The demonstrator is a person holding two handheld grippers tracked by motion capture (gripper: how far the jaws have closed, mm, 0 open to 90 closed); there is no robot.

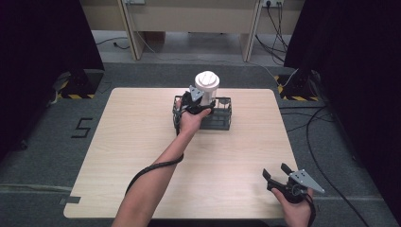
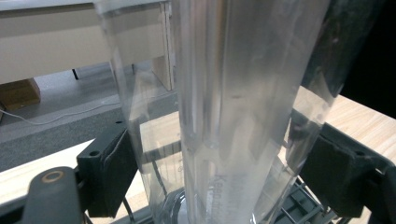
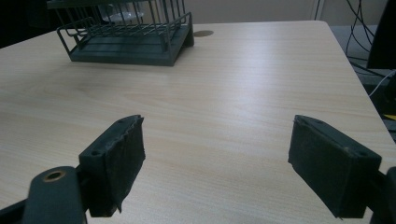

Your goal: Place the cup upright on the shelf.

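A tall clear plastic cup with a white lid stands upright in the left part of a dark wire rack at the table's far middle. My left gripper is shut on the cup's side. In the left gripper view the clear cup sits between both pads, with rack wires below it. I cannot tell whether the cup's base rests on the rack. My right gripper is open at the near right corner, with nothing between its fingers. In the right gripper view the right gripper faces the rack across bare wood.
The light wooden table is bare apart from the rack. The left gripper's black cable trails along the forearm. Cables lie on the grey floor to the right, and black stands sit at both far corners.
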